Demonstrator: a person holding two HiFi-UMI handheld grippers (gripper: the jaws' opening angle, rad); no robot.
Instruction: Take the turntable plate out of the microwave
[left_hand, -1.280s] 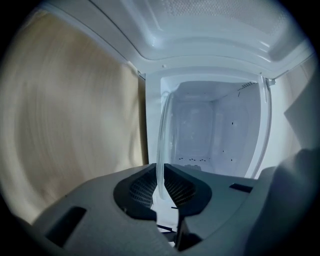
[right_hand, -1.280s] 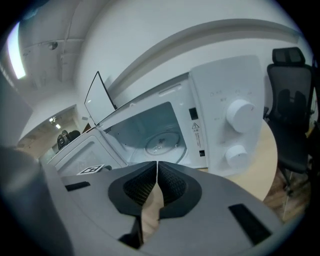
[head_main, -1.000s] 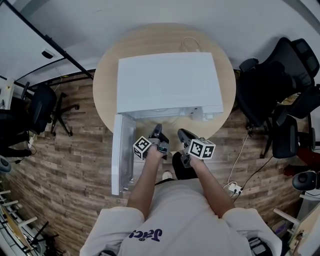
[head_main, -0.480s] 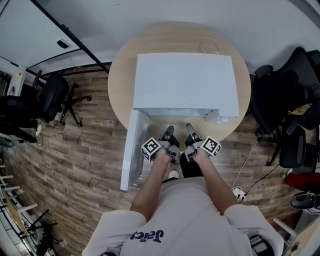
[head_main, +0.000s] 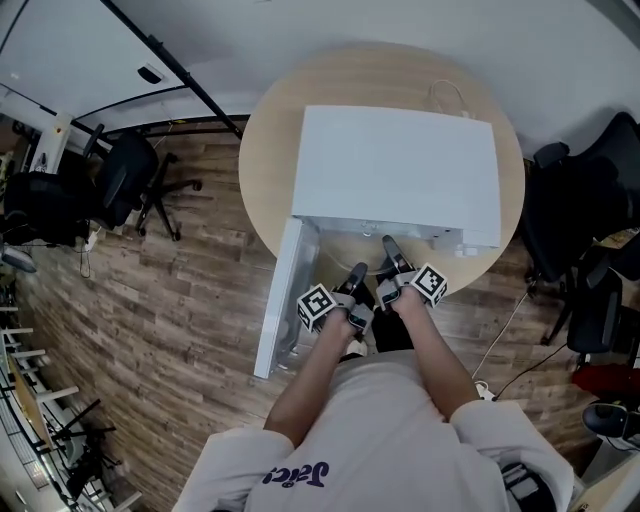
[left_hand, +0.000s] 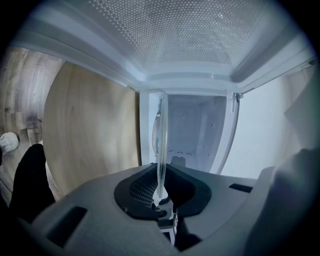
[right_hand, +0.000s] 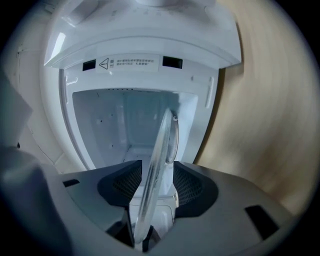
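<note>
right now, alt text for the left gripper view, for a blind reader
The left tool is shut on the rim of a clear glass plate, seen edge-on, in front of the open microwave, white inside. Its dotted door fills the top; a wooden table shows at left.

Bare left forearm (head_main: 312, 378) and bare right forearm (head_main: 437, 362) reach forward side by side from white short sleeves (head_main: 232, 452). The dark-grey plastic left gripper (left_hand: 160, 192) points slightly below level, its jaws pinched together on the edge of the clear glass turntable plate (left_hand: 161, 145). The matching dark-grey right gripper (right_hand: 152, 186) lies just beside it; its jaws have just been opening and stand wide apart, the plate's rim between them with neither pad pressing on it
</note>
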